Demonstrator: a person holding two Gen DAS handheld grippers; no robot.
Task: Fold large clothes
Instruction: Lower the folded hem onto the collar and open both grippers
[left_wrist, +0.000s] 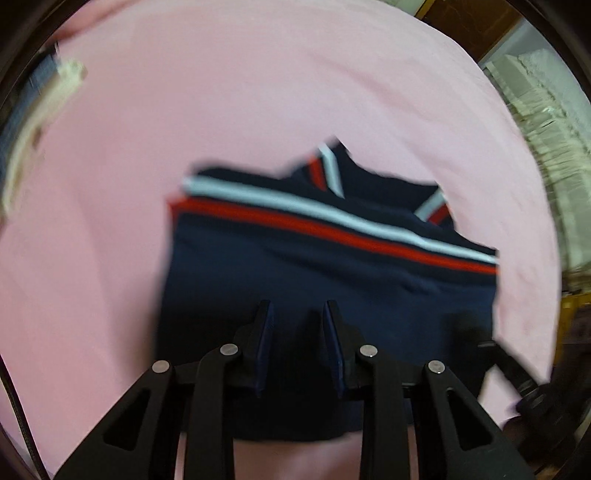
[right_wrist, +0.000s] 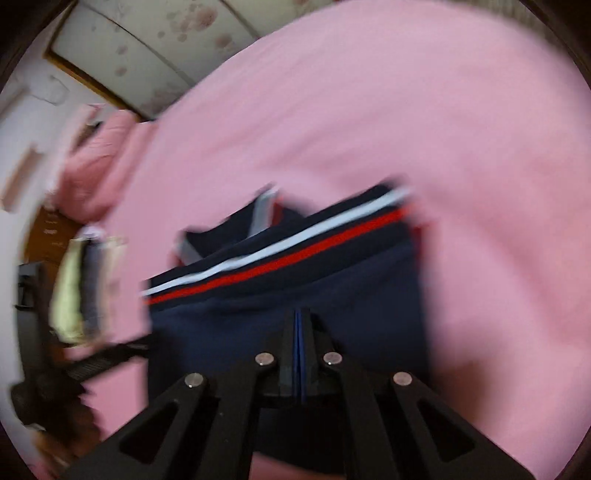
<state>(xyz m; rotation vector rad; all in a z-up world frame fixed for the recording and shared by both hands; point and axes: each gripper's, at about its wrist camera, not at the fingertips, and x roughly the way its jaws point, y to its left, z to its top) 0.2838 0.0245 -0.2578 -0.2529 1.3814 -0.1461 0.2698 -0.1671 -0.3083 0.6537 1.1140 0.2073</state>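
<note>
A navy garment (left_wrist: 295, 266) with white and red stripes lies folded on a pink bedsheet (left_wrist: 221, 92). My left gripper (left_wrist: 297, 308) hovers over its near edge with the jaws apart and nothing between them. The garment also shows in the right wrist view (right_wrist: 295, 288). My right gripper (right_wrist: 298, 314) is above the near part of the garment, jaws pressed together; no cloth shows between them. The other gripper's black arm shows at the right edge of the left wrist view (left_wrist: 517, 373) and at the left of the right wrist view (right_wrist: 103, 358). Both views are blurred.
A stack of folded clothes (right_wrist: 85, 288) lies at the left edge of the bed, and also shows in the left wrist view (left_wrist: 33, 125). A pink pillow (right_wrist: 96, 166) lies at the far left. The bedsheet (right_wrist: 406, 110) spreads beyond the garment. A wall and wooden furniture stand beyond the bed.
</note>
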